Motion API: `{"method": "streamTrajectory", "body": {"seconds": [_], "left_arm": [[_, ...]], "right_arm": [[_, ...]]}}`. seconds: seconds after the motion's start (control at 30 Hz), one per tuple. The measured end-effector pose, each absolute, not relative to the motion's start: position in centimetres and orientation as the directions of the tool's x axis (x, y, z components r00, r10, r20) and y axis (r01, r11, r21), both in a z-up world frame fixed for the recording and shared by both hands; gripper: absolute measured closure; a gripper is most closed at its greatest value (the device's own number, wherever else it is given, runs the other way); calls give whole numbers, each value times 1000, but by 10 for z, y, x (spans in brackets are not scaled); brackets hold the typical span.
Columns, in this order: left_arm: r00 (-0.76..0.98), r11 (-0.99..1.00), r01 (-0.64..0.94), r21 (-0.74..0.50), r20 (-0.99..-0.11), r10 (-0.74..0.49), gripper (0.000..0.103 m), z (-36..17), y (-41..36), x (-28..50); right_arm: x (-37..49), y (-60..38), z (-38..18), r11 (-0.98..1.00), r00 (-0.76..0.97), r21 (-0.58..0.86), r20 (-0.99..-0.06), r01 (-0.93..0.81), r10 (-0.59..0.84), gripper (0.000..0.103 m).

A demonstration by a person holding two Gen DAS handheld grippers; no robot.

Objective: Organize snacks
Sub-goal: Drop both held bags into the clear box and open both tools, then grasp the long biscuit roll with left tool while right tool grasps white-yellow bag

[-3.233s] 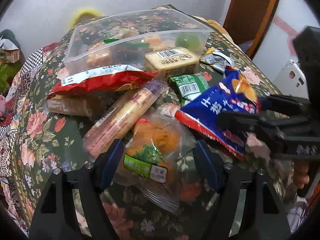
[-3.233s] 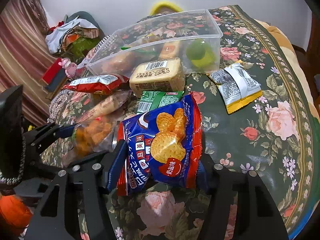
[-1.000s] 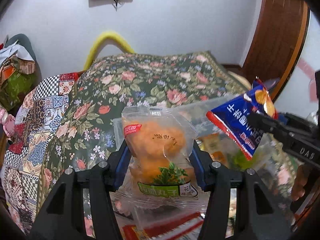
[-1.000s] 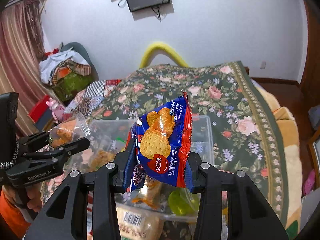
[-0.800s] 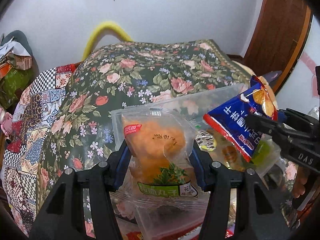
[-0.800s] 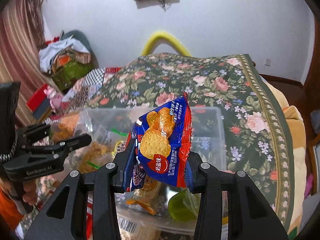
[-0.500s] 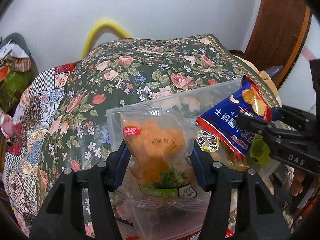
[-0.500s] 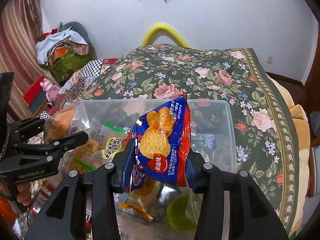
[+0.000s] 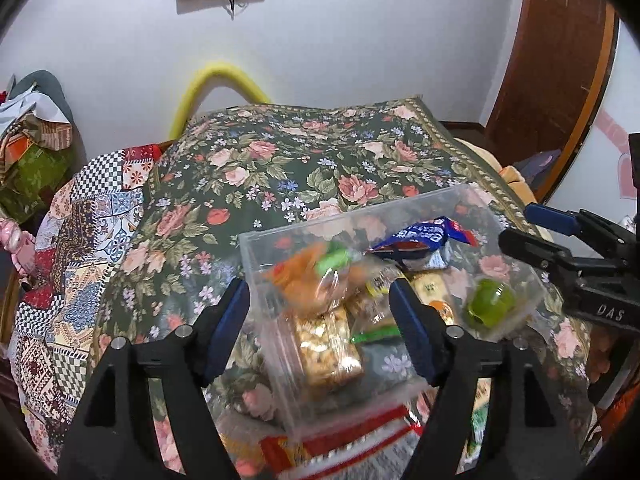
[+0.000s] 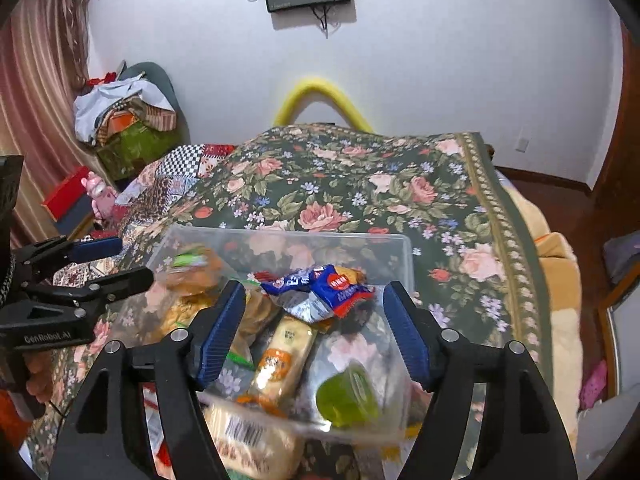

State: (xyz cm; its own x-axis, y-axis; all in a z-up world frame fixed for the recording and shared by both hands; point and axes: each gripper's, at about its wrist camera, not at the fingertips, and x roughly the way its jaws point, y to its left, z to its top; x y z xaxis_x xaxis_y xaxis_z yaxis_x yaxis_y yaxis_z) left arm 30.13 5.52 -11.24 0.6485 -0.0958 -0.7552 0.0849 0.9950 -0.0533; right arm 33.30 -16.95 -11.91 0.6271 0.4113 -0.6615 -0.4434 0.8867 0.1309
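A clear plastic bin [image 9: 344, 222] [image 10: 288, 235] stands on the floral cloth and holds several snacks. My left gripper [image 9: 320, 332] [image 10: 130, 262] hovers over its left part, jaws opening and empty. The orange snack packet [image 9: 310, 286] [image 10: 196, 270] lies blurred in the bin just below it. My right gripper [image 10: 314, 332] [image 9: 520, 228] hangs over the bin's right part, jaws opening with nothing between the pads. The blue biscuit packet [image 10: 320, 286] [image 9: 420, 242] rests crumpled on top of the other snacks. A green jelly cup [image 10: 348, 398] [image 9: 490, 308] sits in the near right corner.
A red packet [image 9: 352, 444] and a barcoded bread pack [image 10: 248, 440] lie on the cloth in front of the bin. The floral cloth [image 9: 280, 168] stretches behind it. A yellow curved tube [image 9: 216, 80] stands at the wall, a wooden door [image 9: 560, 60] at the right.
Both grippers opened over the bin. The orange packet left the left gripper and the blue biscuit packet left the right one; both now lie in the bin.
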Motion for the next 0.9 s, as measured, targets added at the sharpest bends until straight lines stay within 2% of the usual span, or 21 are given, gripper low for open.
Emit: {"method": "streamTrajectory", "body": {"seconds": [0.4, 0.63, 0.77, 0.9], "left_arm": [[626, 996, 57, -68, -775, -89, 23, -117, 76, 230], [573, 992, 72, -101, -810, -124, 23, -145, 74, 178], [543, 988, 77, -137, -825, -157, 23, -159, 65, 154], [508, 986, 92, -136, -846, -164, 23, -174, 52, 146]], "right_arm": [[280, -224, -123, 916, 644, 107, -679, -386, 351, 27], [255, -251, -140, 930, 613, 141, -717, -340, 332, 26], [244, -259, -151, 938, 605, 128, -734, -321, 307, 20], [238, -260, -163, 935, 580, 129, -754, -330, 309, 19]]}}
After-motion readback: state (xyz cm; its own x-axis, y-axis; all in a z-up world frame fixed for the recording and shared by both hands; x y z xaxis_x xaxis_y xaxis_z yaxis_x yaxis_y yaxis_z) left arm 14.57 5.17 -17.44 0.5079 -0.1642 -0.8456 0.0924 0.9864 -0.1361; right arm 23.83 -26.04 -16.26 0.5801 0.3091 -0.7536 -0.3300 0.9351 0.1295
